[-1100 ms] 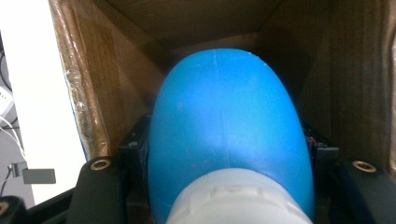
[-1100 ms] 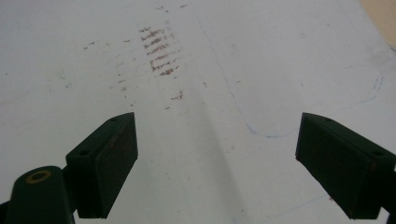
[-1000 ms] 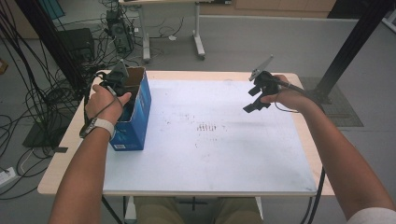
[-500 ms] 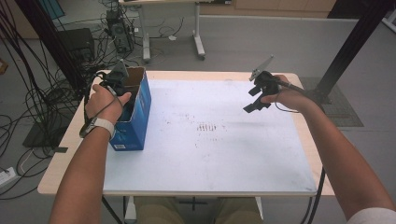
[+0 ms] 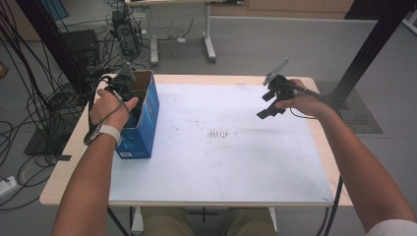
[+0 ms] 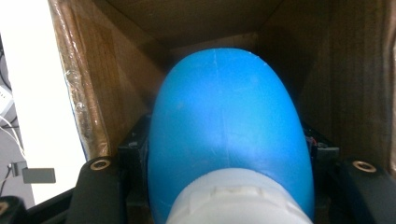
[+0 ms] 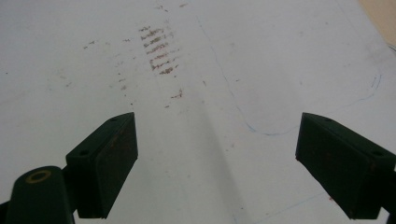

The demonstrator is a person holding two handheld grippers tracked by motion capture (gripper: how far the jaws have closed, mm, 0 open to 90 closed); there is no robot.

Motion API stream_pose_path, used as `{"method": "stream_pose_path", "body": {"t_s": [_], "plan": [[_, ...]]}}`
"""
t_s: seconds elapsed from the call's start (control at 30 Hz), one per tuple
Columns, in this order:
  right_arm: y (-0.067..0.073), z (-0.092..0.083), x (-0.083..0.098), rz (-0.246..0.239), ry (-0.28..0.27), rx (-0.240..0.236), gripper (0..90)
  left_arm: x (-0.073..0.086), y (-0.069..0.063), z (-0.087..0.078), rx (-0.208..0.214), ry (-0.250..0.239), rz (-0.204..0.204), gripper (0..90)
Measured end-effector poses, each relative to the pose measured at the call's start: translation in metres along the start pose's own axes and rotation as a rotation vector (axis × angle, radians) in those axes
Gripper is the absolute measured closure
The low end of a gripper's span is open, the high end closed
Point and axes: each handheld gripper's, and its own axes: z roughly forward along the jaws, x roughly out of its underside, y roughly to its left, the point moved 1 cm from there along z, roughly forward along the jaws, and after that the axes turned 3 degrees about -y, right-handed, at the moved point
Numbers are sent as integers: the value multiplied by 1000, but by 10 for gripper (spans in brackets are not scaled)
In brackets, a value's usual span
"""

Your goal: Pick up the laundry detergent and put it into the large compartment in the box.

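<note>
since the left claw [image 5: 129,93] grips a blue bottle [image 6: 227,135] inside the cardboard box [image 5: 142,123], move it straight, clear of the walls, while the right claw [image 7: 217,163] hovers open.

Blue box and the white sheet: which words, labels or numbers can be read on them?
None can be read.
Blue box: pale print low on its side, too small and blurred.
White sheet: brown smudges and thin blue pen lines, no letters.
Blue object between the left gripper's jaws: no print.
</note>
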Motion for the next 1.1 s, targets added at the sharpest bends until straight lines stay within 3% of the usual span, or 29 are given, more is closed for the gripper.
{"method": "stream_pose_path", "body": {"t_s": [1.1], "plan": [[-1, -1, 2, 5, -1, 2, 126, 0, -2, 0, -9, 1, 12, 369]]}}
